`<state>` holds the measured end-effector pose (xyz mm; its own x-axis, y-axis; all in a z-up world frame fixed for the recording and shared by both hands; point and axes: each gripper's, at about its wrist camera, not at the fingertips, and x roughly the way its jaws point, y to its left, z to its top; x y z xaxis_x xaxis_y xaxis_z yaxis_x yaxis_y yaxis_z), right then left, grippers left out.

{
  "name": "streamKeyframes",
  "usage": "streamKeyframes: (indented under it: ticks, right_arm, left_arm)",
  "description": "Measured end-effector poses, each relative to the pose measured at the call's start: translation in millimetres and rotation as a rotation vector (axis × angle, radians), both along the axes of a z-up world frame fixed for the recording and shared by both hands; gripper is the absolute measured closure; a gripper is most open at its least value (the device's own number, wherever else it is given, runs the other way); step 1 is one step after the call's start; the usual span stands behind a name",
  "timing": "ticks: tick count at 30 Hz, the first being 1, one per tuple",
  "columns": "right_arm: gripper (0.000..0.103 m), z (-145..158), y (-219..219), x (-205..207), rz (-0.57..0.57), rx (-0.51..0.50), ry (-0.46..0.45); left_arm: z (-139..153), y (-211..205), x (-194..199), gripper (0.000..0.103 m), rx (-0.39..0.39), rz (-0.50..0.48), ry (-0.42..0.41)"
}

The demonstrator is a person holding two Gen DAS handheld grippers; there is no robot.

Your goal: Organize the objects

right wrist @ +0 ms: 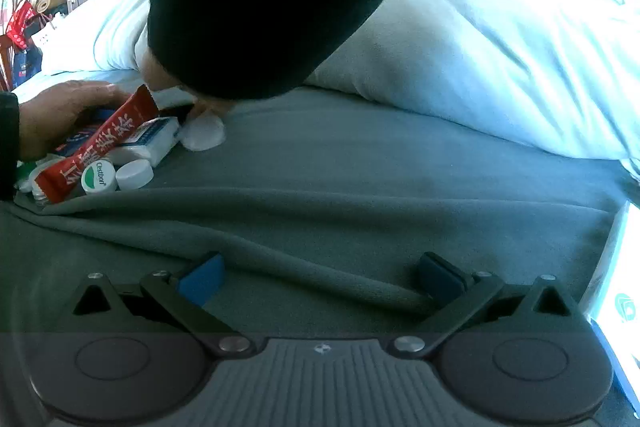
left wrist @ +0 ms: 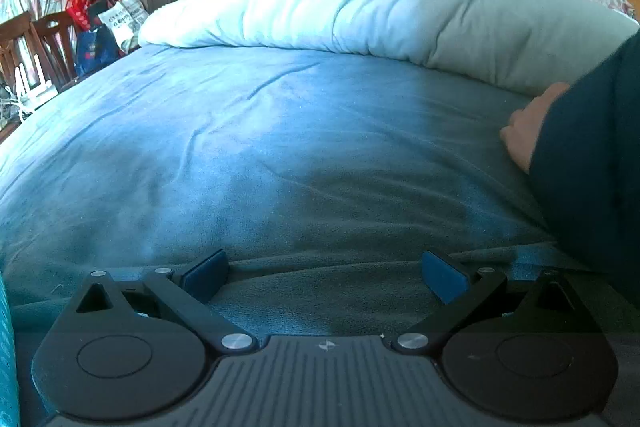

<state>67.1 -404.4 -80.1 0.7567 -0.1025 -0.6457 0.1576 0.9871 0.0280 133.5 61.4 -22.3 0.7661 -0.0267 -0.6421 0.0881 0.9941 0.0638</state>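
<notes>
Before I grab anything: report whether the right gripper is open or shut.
Open: the right gripper has blue-padded fingers spread wide apart, only blanket between.

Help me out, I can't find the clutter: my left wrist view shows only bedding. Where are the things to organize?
Observer: The right wrist view shows a pile of small items on the blanket, ahead and left of the right tongs.
Operator: Is anything touching them?
Observer: A hand rests on the pile, beside a red packet.
Operator: Are the right tongs holding anything?
Observer: No, they are open and empty.
</notes>
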Motion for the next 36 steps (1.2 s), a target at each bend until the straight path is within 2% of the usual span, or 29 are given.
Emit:
streamKeyframes:
  ticks: [36]
  right_arm:
    - [0.0,4.4,0.2,-7.3,0.017,-0.001,0.001]
  left_arm:
    - [1.9,0.3,-0.8,0.0,-0.001,0.0,0.001]
